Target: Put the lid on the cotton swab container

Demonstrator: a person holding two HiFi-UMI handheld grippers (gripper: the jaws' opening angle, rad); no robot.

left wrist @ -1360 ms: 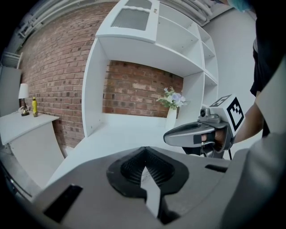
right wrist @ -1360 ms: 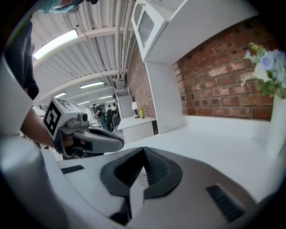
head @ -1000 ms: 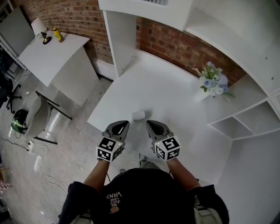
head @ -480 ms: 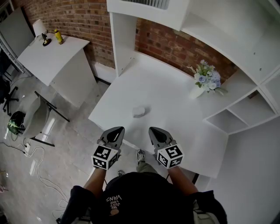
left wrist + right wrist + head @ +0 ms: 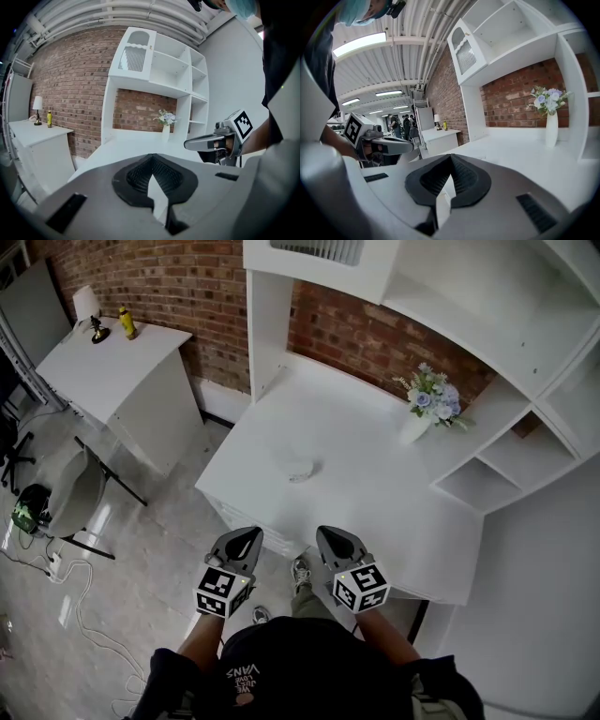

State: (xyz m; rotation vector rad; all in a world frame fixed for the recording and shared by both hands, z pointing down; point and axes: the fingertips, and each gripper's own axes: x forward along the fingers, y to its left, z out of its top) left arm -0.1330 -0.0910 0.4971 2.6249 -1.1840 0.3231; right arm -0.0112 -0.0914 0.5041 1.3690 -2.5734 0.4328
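A small white container lies near the middle of the white table; it is too small to tell a lid apart. In the head view my left gripper and right gripper hover side by side in front of the table's near edge, well short of the container. Both are shut with nothing between the jaws. The left gripper view shows its own shut jaws and the right gripper beside them. My right gripper sees the left gripper. The container does not show in either gripper view.
A white vase of flowers stands at the table's back right, by the white shelf unit. At the left a side desk bears a lamp and a yellow bottle. A chair and cables are on the floor.
Both grippers have drawn back from over the table to in front of its near edge. The container now lies farther from them. Both jaws stayed shut.
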